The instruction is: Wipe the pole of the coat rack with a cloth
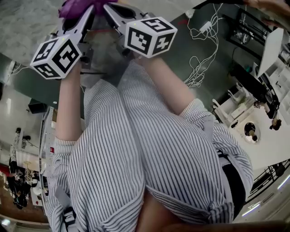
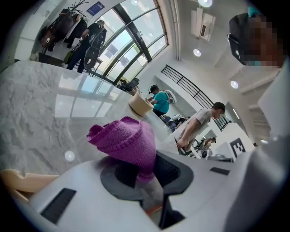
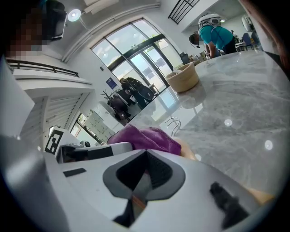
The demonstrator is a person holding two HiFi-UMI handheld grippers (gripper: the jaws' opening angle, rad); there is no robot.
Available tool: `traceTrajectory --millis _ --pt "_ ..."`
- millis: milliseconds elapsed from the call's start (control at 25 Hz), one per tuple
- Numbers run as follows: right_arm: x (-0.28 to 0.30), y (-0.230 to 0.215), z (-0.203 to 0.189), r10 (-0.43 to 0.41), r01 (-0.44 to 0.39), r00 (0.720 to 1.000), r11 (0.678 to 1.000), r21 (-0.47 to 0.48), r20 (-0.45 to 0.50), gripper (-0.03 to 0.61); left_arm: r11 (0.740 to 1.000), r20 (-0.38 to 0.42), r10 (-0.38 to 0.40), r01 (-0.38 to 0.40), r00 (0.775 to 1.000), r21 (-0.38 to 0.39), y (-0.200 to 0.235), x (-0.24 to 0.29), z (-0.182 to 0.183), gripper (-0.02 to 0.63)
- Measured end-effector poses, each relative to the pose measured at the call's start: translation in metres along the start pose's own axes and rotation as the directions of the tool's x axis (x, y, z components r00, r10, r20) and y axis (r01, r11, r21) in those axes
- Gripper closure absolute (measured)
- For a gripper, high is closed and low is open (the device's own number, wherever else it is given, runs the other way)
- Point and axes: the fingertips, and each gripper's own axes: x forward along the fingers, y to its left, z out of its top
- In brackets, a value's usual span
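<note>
We grip purple cloth in L tool, jaws shut on it, above marble counter. R tool closed, empty, just right of cloth.

We log purple cloth cut by head view's top edge; beige wooden piece mostly behind left gripper, unidentifiable to us.
</note>
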Motion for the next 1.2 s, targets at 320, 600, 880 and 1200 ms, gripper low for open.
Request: traceTrajectory --millis 320,600,880,1200 --pt "0.000 0.013 -0.012 0.020 -0.021 0.999 0.999 -0.026 -0.034 0.565 0.999 0.029 0.013 -0.012 0.999 -0.030 0.003 -0.015 -0.005 0.534" --pt "0.010 0.017 -0.014 0.039 -0.041 0.998 0.998 -0.044 -0.055 0.565 0.998 0.054 0.041 -0.038 0.998 -0.058 0.014 -0.021 -0.006 0.534" --pt "0.017 0.040 -0.026 0.074 -0.080 0.994 0.994 -0.070 -0.080 0.565 0.995 0.084 0.070 -0.063 0.994 -0.080 0.023 -0.047 -0.010 0.534" --pt "0.023 0.064 -0.044 0.115 -0.127 0.986 0.987 -0.097 -0.121 0.565 0.990 0.124 0.108 -0.095 0.986 -0.106 0.036 -0.076 -0.018 0.534"
